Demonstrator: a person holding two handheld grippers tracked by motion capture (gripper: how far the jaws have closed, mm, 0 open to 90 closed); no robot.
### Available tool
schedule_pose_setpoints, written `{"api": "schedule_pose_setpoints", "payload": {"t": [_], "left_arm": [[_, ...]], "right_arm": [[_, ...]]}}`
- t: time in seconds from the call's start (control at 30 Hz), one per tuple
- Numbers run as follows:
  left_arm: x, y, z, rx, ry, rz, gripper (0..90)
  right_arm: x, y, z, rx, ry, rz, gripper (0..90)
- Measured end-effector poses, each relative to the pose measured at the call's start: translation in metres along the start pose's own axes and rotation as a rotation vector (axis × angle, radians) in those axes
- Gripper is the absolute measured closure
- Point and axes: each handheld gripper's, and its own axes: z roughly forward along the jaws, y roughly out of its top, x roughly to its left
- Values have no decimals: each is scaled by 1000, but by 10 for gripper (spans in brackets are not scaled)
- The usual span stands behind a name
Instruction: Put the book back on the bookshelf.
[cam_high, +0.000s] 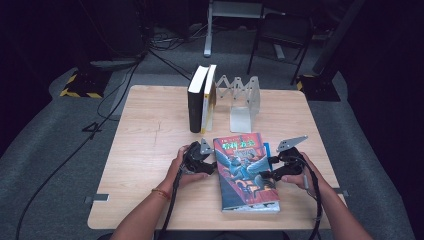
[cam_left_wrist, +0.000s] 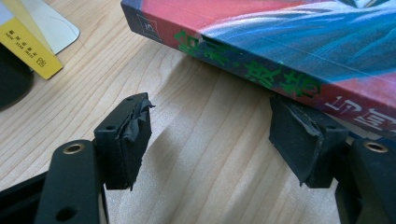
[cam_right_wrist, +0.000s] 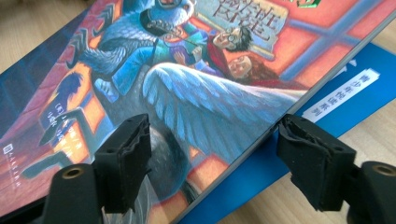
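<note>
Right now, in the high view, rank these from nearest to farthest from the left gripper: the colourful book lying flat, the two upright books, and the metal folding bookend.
1. Colourful book, lying flat right beside the left gripper, toward the table's middle.
2. Upright books, standing at the far edge, just beyond the gripper.
3. Metal bookend, at the far edge too, past the upright books to their right.

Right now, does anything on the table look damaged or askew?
Yes. The black foam pads on the left gripper's fingers are torn and ragged at the tips. The colourful illustrated paperback book lies slightly skewed over a thin blue book.
</note>
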Motion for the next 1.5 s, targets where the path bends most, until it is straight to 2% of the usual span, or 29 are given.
{"api": "schedule_pose_setpoints", "payload": {"t": [0.1, 0.5, 0.57, 0.6, 0.7, 0.77, 0.83, 0.87, 0.9, 0.93, 1.07, 1.33, 1.43, 1.5], "left_arm": [[1, 0, 0, -1, -11, 1, 311], [1, -2, 0, -16, -12, -6, 313], [1, -3, 1, -25, -16, 1, 325], [1, -3, 1, -24, -19, -4, 324], [2, -2, 1, -24, -23, -6, 324], [2, -2, 1, -25, -23, -7, 325], [2, -3, 1, -33, -27, -10, 328], [3, -3, 0, -39, -24, -19, 335], [4, -3, 0, -40, -26, -23, 339], [5, -3, 0, -41, -32, -30, 342], [5, -4, -2, -52, -23, -26, 351], [6, -2, -5, -76, -2, -21, 352], [9, -1, -9, -92, 6, -42, 366], [10, 1, -12, -101, 10, -53, 426]], "right_arm": [[3, 0, -2, -28, -16, 1, 328], [6, 3, -4, -49, -30, -31, 370], [8, 4, -5, -48, -44, -61, 389], [9, 5, -6, -60, -49, -79, 431], [11, 10, -7, -105, 7, -84, 497], [13, 12, 0, -66, 6, -99, 494], [13, 12, 3, -65, 14, -98, 509], [12, 12, 3, -69, 21, -91, 556], [13, 11, 1, -99, 30, -87, 634], [14, 11, 0, -103, 37, -97, 669], [18, 11, -3, -130, 47, -118, 740], [23, 8, -7, -181, 40, -159, 770], [27, 7, -9, -202, 26, -170, 774], [30, 7, -11, -214, 15, -193, 775]]}}
